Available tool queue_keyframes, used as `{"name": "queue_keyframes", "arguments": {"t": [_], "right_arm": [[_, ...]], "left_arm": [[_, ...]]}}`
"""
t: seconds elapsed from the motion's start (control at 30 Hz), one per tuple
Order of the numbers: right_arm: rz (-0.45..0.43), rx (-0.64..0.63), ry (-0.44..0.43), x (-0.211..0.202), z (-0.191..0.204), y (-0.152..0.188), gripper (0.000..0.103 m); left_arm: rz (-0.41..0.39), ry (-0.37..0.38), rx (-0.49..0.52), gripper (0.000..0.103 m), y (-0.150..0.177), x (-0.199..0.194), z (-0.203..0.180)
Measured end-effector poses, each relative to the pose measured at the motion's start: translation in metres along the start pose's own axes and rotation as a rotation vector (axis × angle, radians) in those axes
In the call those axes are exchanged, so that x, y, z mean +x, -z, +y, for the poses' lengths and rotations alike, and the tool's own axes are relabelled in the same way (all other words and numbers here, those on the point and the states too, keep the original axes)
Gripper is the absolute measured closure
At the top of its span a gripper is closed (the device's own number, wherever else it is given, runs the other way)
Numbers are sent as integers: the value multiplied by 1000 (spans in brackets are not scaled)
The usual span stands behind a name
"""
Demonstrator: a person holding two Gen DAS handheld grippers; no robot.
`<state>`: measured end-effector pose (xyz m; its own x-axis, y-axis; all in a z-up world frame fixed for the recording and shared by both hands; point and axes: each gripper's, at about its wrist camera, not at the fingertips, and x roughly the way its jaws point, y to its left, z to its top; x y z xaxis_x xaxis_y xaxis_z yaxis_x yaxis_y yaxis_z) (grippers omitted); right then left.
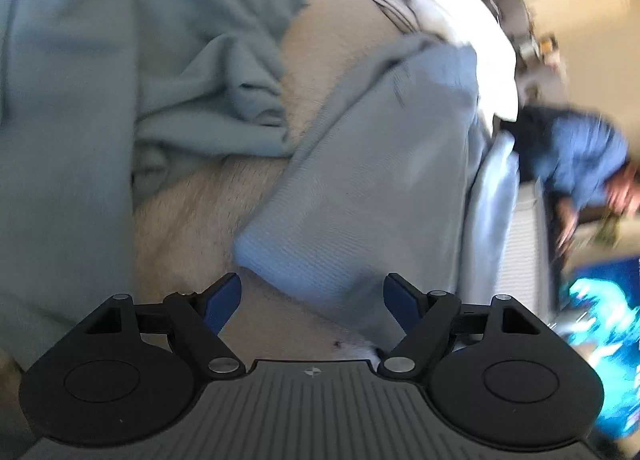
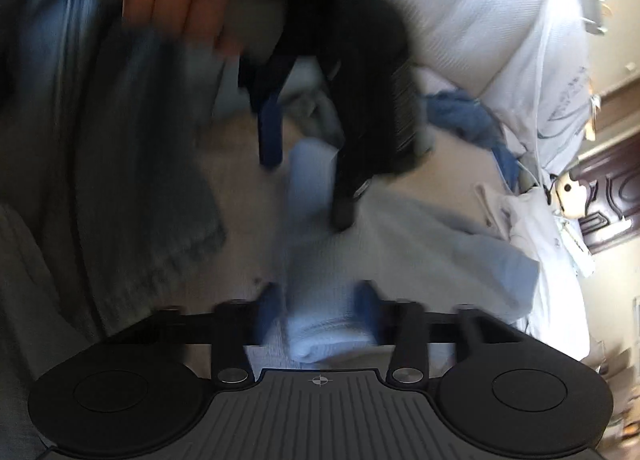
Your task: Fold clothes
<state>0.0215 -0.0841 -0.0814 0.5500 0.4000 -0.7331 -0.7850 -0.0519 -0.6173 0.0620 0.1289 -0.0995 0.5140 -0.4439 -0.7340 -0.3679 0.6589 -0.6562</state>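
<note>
Clothes: we see a pale blue knit garment (image 1: 360,164) lying on a cream bedcover (image 1: 332,40), with a teal garment (image 1: 120,72) crumpled beside it and white bedding (image 2: 480,20) further off.
Right gripper (image 2: 320,312): we have its jaws drawn in around a thick fold of the pale blue knit, and the pads look pressed into the cloth.
Left gripper (image 1: 312,300): we hold its jaws wide apart with nothing in them, low over the near corner of the same garment.
Left hand (image 2: 180,0): visible in the right wrist view, gripping its tool over the knit.
Doing it well: we judge the left jaws should take the free corner squarely, both layers together, then draw the edge taut before laying it over.
Writing: faint print shows on a white bag (image 2: 560,100), but we cannot read it through the blur.
</note>
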Motion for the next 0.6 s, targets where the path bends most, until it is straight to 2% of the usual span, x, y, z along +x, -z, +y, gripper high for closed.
{"name": "queue_keyframes", "arguments": {"t": [0.1,0.17,0.33,0.37,0.4,0.43,0.5,0.6], "right_arm": [[-7,-47,42,7,7,7,79],[-34,-30,66,3,4,7,85],[-53,191,8,-14,-33,1,86],[-52,216,0,-15,-39,1,86],[-48,236,-5,-15,-43,2,86],[-43,250,-6,-15,-46,4,86],[-32,279,-9,-13,-51,7,86],[-15,329,-32,-12,-54,10,86]], "left_arm": [[-21,33,-87,27,3,-6,11],[-34,58,-128,27,3,-6,13],[-78,69,-178,26,4,9,15],[-93,86,-200,32,5,12,16],[-114,109,-196,71,5,13,15],[-135,121,-148,83,5,12,10],[-165,110,-26,89,5,9,-8],[-185,115,72,90,1,-8,-23]]}}
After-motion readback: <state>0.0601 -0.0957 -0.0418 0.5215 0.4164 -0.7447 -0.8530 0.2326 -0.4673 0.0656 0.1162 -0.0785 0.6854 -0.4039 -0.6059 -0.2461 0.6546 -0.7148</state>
